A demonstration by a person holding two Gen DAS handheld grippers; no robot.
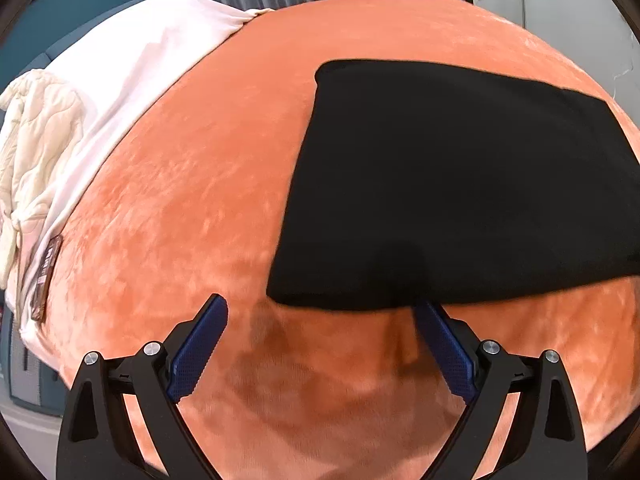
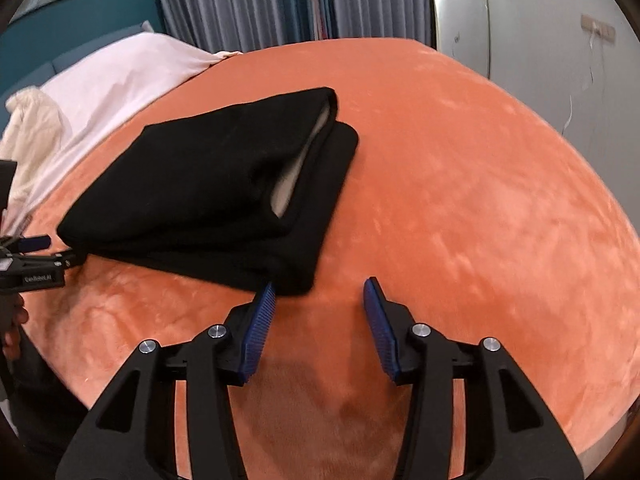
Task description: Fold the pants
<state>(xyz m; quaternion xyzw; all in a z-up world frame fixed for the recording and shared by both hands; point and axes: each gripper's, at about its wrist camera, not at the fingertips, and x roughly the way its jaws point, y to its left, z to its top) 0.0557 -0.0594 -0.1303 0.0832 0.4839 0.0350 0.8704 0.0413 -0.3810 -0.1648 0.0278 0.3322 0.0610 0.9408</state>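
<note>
Right wrist view shows what my left one can't: the folded black pants (image 2: 208, 196) have a pale lining peeking out between the layers. They're lying on the orange plush blanket (image 2: 460, 200). My right gripper (image 2: 320, 292) is spread wide, holding nothing, its left pad right at the pants' corner. My left gripper (image 1: 320, 308) gapes too, right fingertip tucked under the pants' (image 1: 460, 184) edge. White sheet (image 1: 132, 60) and cream quilted garment (image 1: 36, 148) sit off left.
</note>
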